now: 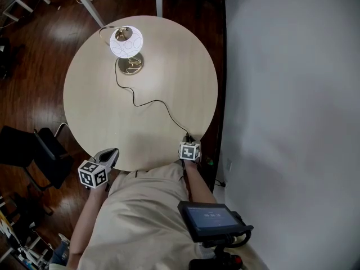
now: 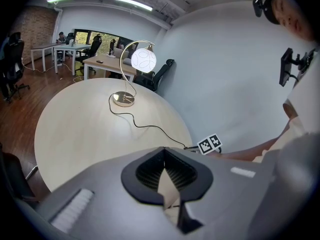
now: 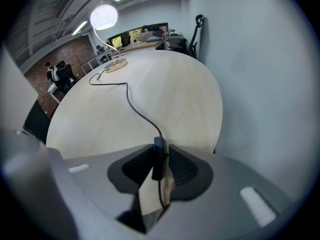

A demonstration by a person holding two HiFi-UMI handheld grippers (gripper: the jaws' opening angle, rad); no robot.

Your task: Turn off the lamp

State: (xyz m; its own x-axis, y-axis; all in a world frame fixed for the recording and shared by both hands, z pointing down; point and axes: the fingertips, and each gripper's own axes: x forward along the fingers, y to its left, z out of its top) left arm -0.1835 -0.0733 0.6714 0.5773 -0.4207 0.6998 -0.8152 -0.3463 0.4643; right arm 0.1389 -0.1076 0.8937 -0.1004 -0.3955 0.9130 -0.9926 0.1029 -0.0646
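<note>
We note the right fingers (image 3: 186, 173) pinching the cord's switch (image 3: 159, 158) at the desk (image 1: 107, 117) edge. Left fingers (image 2: 144, 174) closed, empty. Lamp (image 1: 126, 43) glowing.

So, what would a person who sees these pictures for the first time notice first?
First the lamp, its white globe bright, at the far side of the round table. Next its black cord, which winds across the tabletop to the near edge, where the right gripper is closed on the inline switch.
</note>
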